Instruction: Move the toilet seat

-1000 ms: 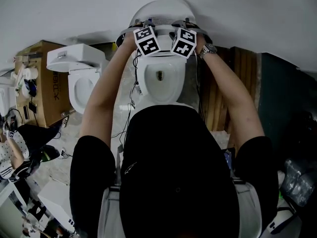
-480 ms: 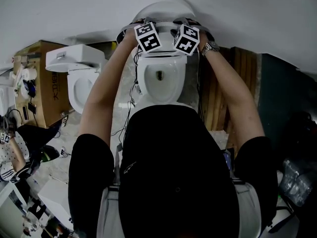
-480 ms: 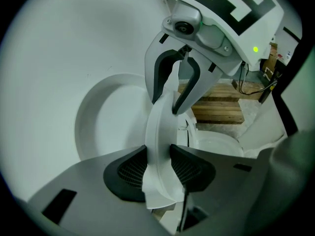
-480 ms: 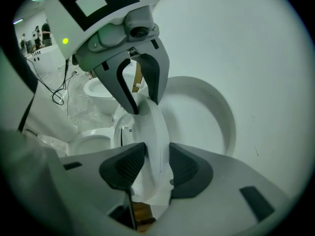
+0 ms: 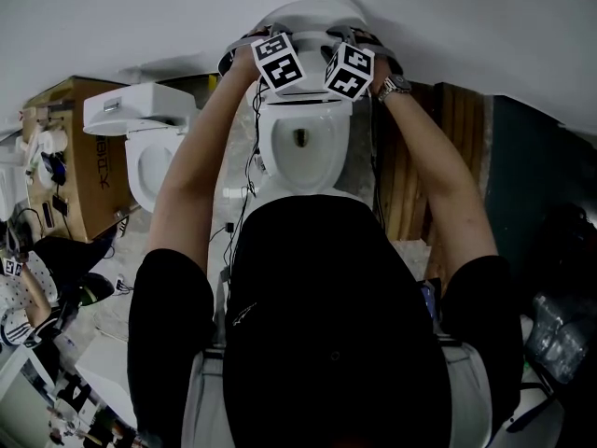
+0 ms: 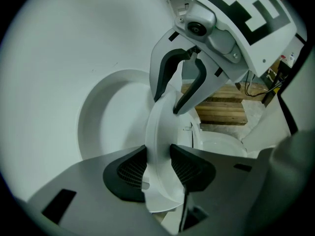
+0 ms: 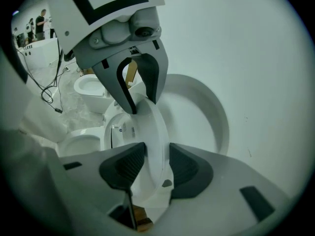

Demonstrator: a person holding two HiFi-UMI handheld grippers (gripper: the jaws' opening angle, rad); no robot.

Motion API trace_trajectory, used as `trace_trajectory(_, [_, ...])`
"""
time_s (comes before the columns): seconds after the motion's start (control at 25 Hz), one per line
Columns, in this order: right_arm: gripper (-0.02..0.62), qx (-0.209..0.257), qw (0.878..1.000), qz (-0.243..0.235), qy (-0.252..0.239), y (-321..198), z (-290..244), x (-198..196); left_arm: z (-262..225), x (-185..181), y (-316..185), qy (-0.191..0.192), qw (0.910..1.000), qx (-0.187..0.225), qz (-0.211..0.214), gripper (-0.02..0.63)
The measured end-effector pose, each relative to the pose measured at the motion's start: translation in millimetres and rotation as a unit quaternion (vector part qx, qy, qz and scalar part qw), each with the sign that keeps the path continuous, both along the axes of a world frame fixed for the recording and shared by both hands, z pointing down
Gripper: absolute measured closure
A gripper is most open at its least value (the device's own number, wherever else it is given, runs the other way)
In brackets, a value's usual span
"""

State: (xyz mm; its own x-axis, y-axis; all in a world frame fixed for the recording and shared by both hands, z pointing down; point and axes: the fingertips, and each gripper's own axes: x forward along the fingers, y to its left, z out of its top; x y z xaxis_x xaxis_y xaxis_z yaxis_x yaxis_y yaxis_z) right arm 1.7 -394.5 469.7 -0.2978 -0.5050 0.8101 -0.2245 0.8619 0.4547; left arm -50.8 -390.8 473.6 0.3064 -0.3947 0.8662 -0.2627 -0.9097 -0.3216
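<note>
Now, your left tongs [image 6: 157, 157] are clamped on the rim of the toilet seat [image 6: 162, 119], and your right tongs [image 7: 157, 162] pinch the same rim alongside. The seat stands almost upright over the bowl [image 5: 303, 147], near the raised lid [image 6: 110, 114]. It is plain white, smooth and thin-edged. The lifting looks mostly done; leaning it against the lid remains.

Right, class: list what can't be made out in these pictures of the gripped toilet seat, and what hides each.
Head view: the grip itself, hidden behind the marker cubes. Only the gripper views show the left gripper and right gripper clamped on the toilet seat.
Head view: the toilet base, covered by the person's torso.
Right gripper view: the background people, too small to describe.
</note>
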Motion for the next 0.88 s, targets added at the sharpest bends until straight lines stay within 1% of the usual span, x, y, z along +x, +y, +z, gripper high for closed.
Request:
trace_trajectory(0.12, [0.443,0.011,1.000,0.011,0.004,-6.8,2.6,0.1,1.9,-1.2,-6.5,-0.001,0.9999,0.010,-0.006,0.456])
trace_trajectory(0.44, [0.445,0.016,0.999,0.027,0.008,-20.0,3.7,-0.5,1.1,-3.3,-18.8,-0.006,0.9986,0.049,-0.020,0.456])
trace_trajectory(0.56, [0.445,0.023,0.999,0.037,0.009,-25.9,4.8,0.4,1.9,-3.1,-23.4,-0.008,0.9980,0.057,-0.027,0.456])
trace_trajectory(0.68, [0.445,0.020,0.999,0.041,0.008,-29.4,4.8,-0.3,1.8,-4.2,-27.2,-0.011,0.9973,0.062,-0.038,0.456])
trace_trajectory(0.88, [0.445,0.019,0.999,0.046,0.001,-36.4,6.0,-1.1,1.4,-6.0,-34.6,-0.004,0.9957,0.075,-0.055,0.456])
